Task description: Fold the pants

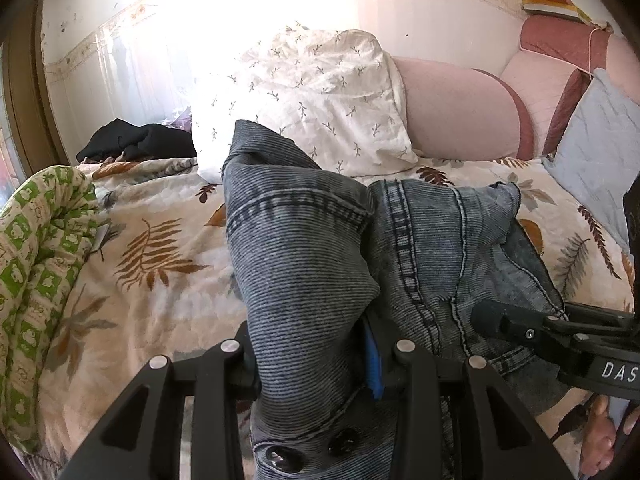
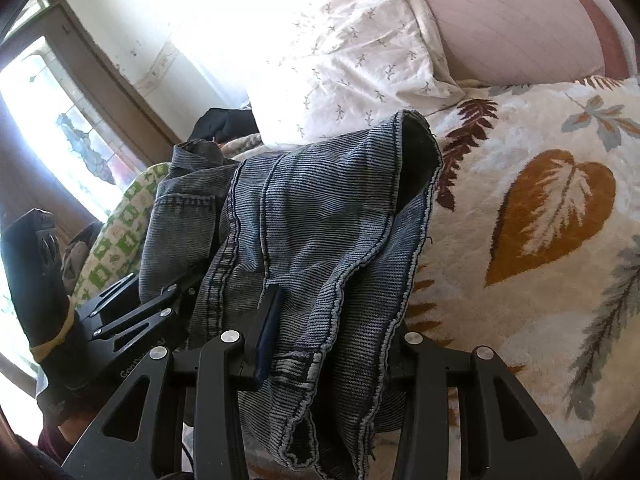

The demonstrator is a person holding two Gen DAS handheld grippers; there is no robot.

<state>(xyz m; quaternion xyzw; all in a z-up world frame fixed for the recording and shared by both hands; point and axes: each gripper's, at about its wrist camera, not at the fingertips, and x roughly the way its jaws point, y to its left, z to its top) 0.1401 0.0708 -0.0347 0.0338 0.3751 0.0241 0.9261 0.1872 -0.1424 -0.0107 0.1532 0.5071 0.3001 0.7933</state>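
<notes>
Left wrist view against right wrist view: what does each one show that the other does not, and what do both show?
Only the left wrist view shows the grey-blue pillow and the books on the headboard. Only the right wrist view shows the window. Both show the jeans clamped in each gripper, the white leaf-print pillow and the leaf-pattern blanket.
</notes>
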